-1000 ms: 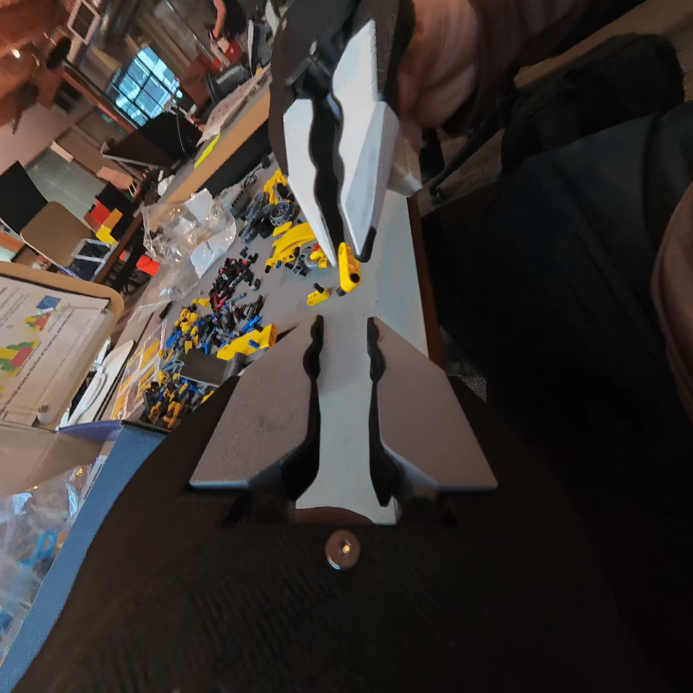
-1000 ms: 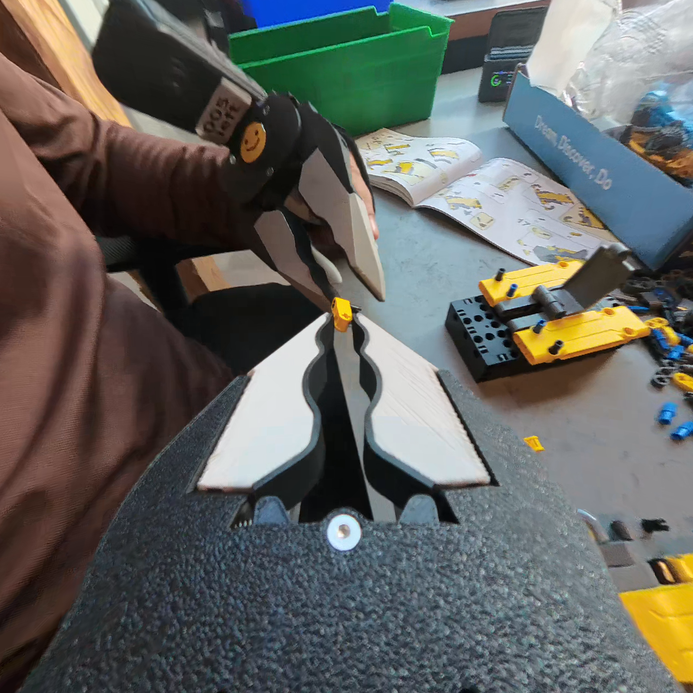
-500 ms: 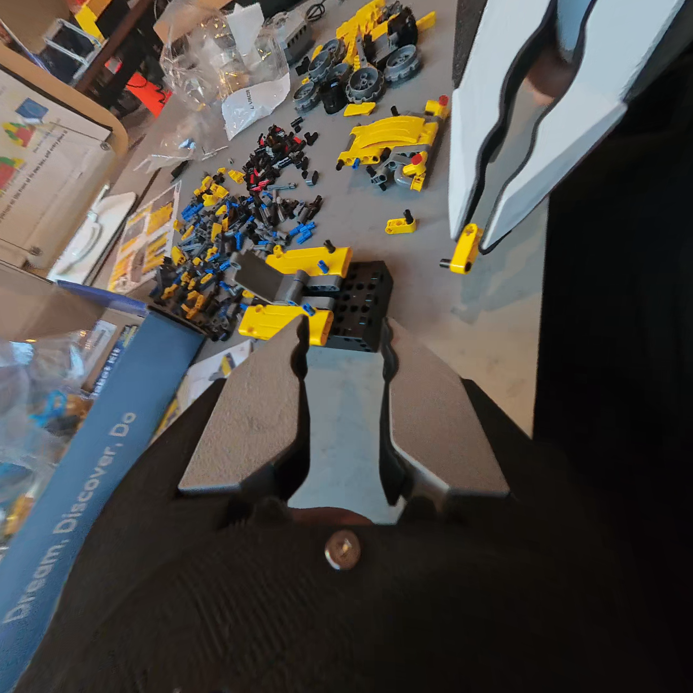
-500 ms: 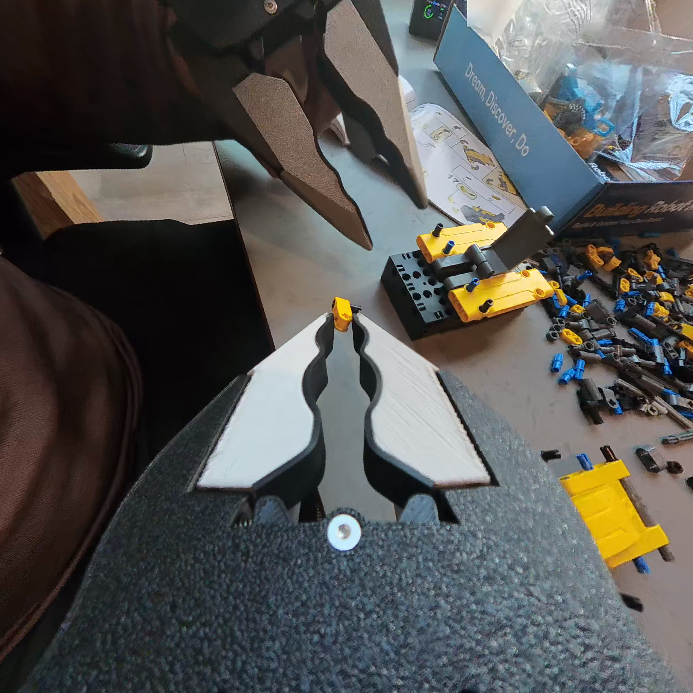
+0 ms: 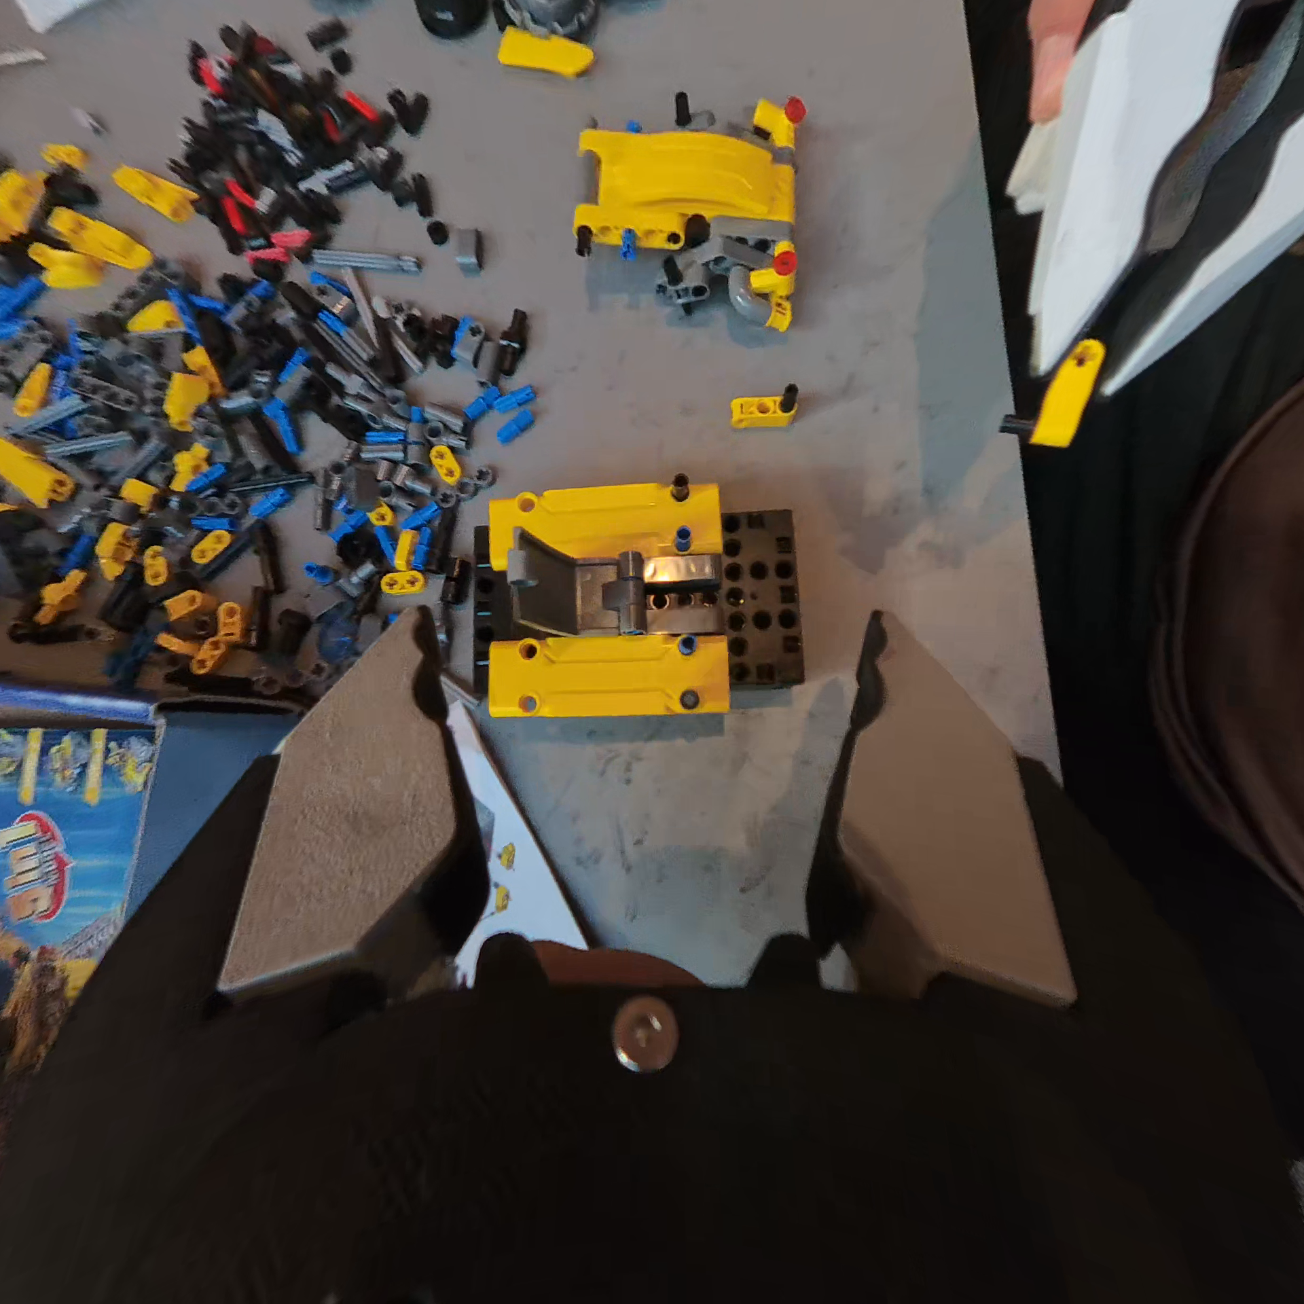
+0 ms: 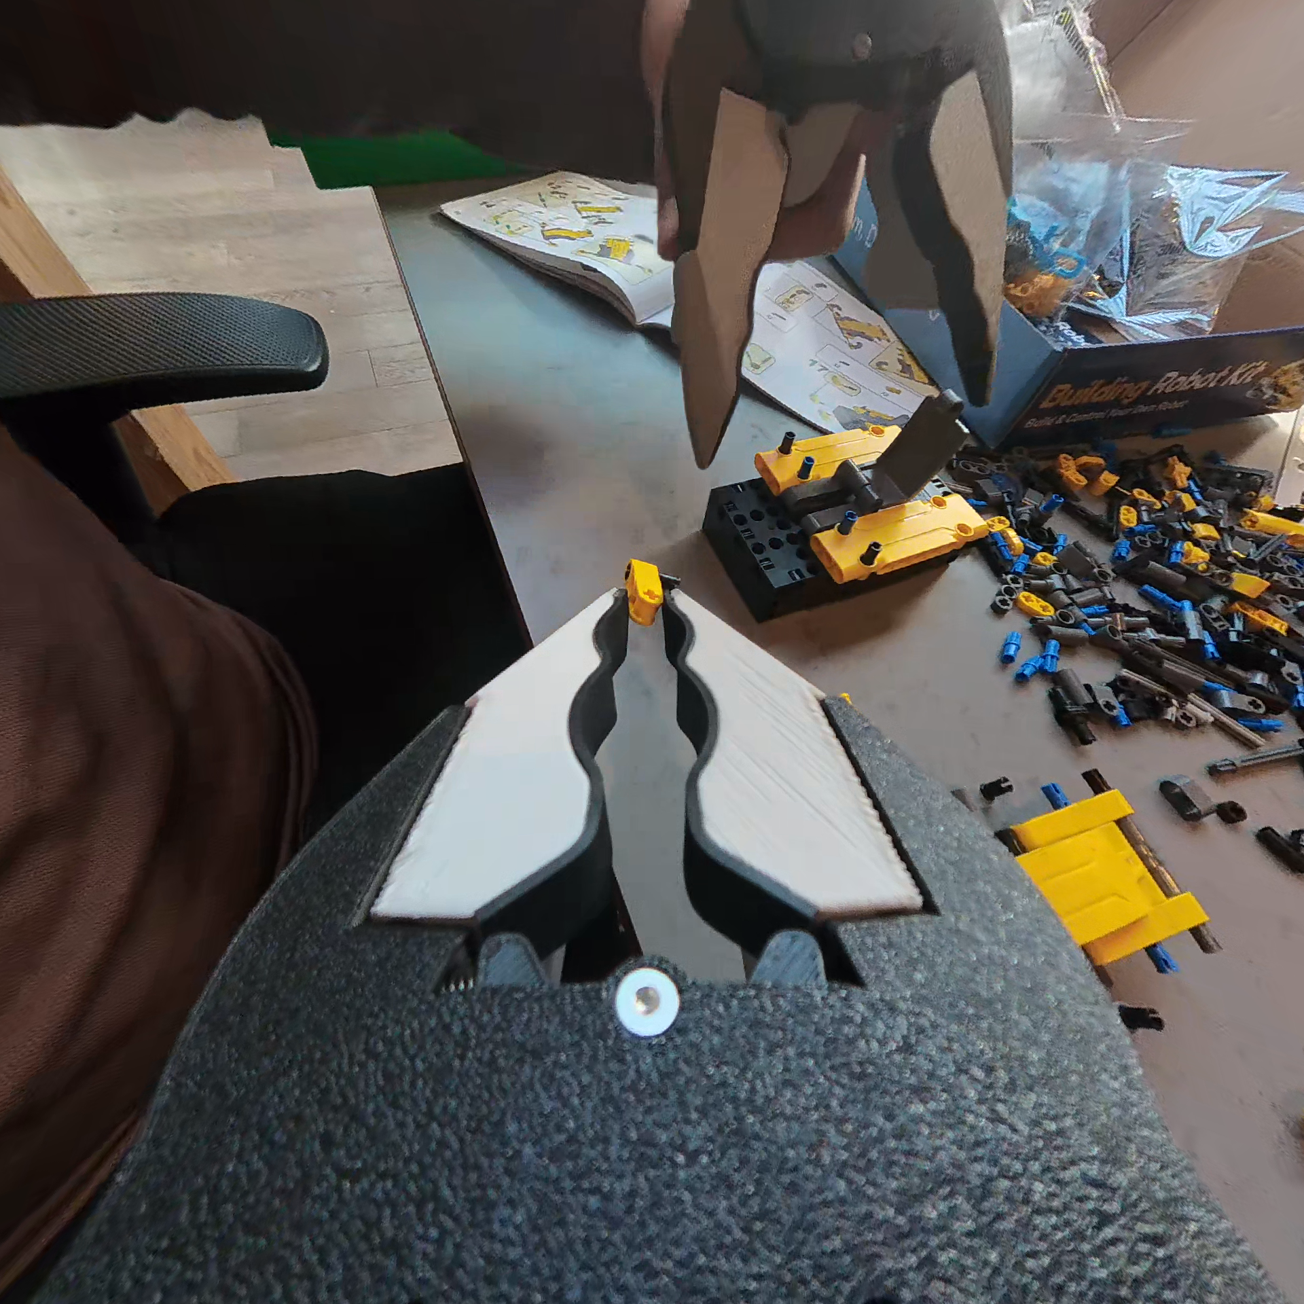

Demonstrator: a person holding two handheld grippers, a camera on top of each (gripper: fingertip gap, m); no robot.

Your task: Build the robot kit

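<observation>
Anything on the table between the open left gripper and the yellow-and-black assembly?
Only bare grey table between the left gripper and the assembly, per the left wrist view.

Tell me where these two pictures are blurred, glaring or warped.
Left wrist view: the loose parts pile at the left edge is smeared, the right gripper at top right is blurred, and glare sits on the grey hinge of the yellow and black assembly. Right wrist view: the left gripper overhead is soft; a jagged tear breaks the picture at upper left; wide-angle bending shows throughout.
</observation>
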